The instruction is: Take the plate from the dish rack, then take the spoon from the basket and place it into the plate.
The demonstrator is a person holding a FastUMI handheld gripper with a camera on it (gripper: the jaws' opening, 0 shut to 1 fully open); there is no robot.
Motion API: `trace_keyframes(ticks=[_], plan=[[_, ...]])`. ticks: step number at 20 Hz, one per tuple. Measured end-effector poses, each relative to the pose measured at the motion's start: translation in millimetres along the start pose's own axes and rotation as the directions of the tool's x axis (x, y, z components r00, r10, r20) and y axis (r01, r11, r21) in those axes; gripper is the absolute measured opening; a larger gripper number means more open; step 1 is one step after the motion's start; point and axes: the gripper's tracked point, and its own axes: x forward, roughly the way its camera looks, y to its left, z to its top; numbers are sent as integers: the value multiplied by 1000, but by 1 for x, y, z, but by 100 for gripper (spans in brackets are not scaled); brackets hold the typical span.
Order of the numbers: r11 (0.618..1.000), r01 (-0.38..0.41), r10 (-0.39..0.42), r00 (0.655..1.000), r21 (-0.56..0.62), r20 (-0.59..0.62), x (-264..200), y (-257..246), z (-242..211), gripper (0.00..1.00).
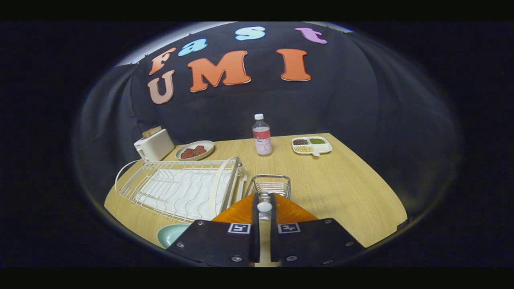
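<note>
My gripper (264, 199) is shut on a white spoon (264, 207), whose rounded end shows between the two fingers. The fingertips are just at the near rim of the small wire basket (270, 185), which stands right of the white dish rack (180, 188). The rest of the spoon is hidden by the fingers. A pale green plate (170, 234) lies on the table in front of the rack, left of my fingers, and the gripper's body partly covers it. The rack holds no dishes.
At the back of the wooden table (345, 192) stand a cream toaster (154, 145), a plate of brown patties (195, 150), a clear bottle (261, 136) and a white divided tray of grains (311, 145). Bare table lies right of the basket.
</note>
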Motion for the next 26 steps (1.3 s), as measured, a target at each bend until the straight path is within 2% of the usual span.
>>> trace_keyframes(ticks=[7,12,19,26], plan=[[1000,4,-3,1000,-27,27,-46,-3,37,10],[999,-23,24,998,-39,50,-87,14,53,10],[994,-97,97,995,-51,2,-127,59,22,10],[981,-182,178,982,-70,-66,-140,93,-9,10]])
